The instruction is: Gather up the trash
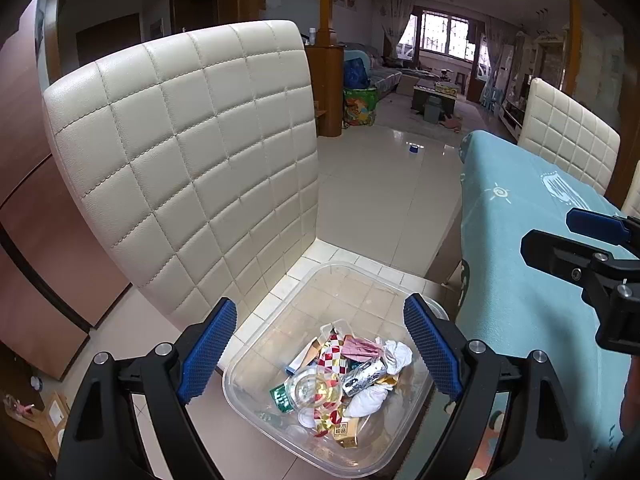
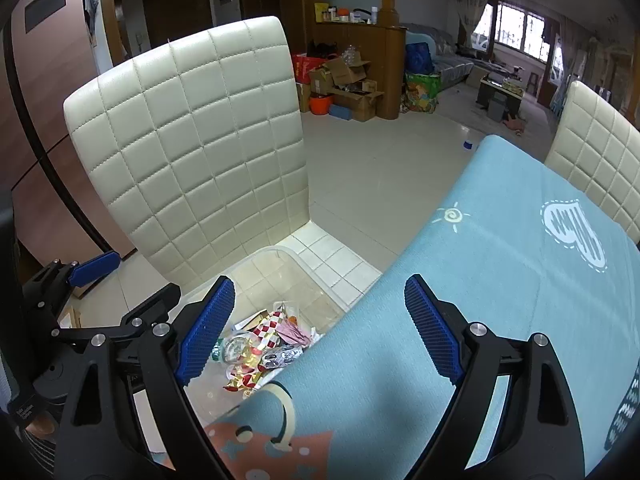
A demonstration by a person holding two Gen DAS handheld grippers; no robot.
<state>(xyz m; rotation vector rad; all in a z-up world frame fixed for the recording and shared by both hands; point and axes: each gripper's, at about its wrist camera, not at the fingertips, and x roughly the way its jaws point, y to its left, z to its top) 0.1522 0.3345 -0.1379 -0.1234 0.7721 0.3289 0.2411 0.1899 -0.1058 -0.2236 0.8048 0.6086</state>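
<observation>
In the left wrist view a cream chair (image 1: 180, 168) fills the left and centre of the frame. On its seat, at bottom centre, stands a clear tub (image 1: 256, 400) holding the trash (image 1: 344, 380): wrappers, crumpled tissue, a foil piece and a clear cup. The left gripper (image 1: 320, 352) hangs over the tub, jaws wide and empty. At the right edge the right gripper (image 1: 592, 240) shows above the blue cloth (image 1: 520, 240).

In the right wrist view the chair is again on the left, the tub below centre, and the right gripper (image 2: 320, 328) straddles the cloth's edge, jaws spread, nothing between them.

No loose trash shows on the visible cloth or seat. Collection looks nearly or fully done, though the cloth's far side and the nearby floor are only partly in view.
</observation>
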